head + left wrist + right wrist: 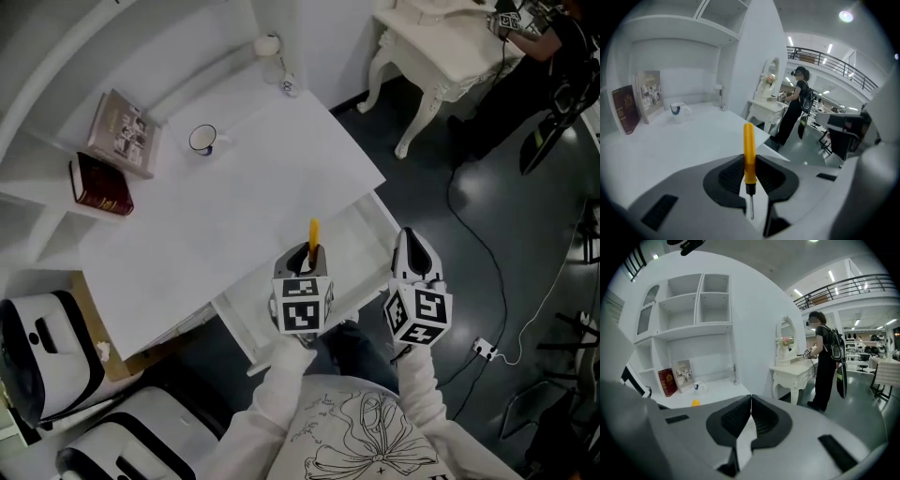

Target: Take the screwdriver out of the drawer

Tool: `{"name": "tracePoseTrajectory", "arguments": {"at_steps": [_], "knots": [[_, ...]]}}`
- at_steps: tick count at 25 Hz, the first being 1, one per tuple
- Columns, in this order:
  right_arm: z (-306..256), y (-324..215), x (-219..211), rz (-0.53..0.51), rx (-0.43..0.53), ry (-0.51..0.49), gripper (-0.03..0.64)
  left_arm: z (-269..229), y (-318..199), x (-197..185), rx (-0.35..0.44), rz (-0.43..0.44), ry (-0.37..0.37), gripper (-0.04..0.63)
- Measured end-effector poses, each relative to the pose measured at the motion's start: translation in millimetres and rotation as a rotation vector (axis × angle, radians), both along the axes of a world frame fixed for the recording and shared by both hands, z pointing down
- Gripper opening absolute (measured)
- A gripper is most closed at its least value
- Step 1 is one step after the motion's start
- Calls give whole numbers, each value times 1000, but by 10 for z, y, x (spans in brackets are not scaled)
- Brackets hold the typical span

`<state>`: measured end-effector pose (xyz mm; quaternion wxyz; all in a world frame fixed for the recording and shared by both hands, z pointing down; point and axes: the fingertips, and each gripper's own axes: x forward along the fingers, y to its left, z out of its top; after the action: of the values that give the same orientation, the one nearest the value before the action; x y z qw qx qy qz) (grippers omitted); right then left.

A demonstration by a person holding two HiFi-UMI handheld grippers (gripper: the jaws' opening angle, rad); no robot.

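We hold the screwdriver (749, 152) in the left tongs (310, 255), its long axis across the jaws with the handle sticking out above the open drawer (361, 246); the right tongs (750, 401) are clenched empty alongside.

Large hall with home furniture: white desk (206, 216), dressing table (459, 52), mezzanine railing (853, 287).

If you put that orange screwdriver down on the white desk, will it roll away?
Probably a bit: the screwdriver has a handle that looks round and smooth, so it could roll on the flat desk. It stands straight, so it is likely stiff, and looks thin and light. The left gripper pinches only its lower handle, so it might swivel if bumped.
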<state>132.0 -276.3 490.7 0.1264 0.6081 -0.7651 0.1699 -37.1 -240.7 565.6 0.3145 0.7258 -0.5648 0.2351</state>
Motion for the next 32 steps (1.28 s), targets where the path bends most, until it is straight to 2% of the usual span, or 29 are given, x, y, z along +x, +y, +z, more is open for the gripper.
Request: {"name": "tracePoseTrajectory", "arguments": {"at_steps": [10,21,32], "knots": [[-741,-25,-207,-47,154,-23,3,-1084,-123,-242,243,-64,1,69],[-1361,4,-243,-65,278,-35,3,-1997,-45,-369,456,-91,-5,69],[-1562,60,-210,-82,332,-23,3,-2318,45,-402,569,-137,4,69]]}}
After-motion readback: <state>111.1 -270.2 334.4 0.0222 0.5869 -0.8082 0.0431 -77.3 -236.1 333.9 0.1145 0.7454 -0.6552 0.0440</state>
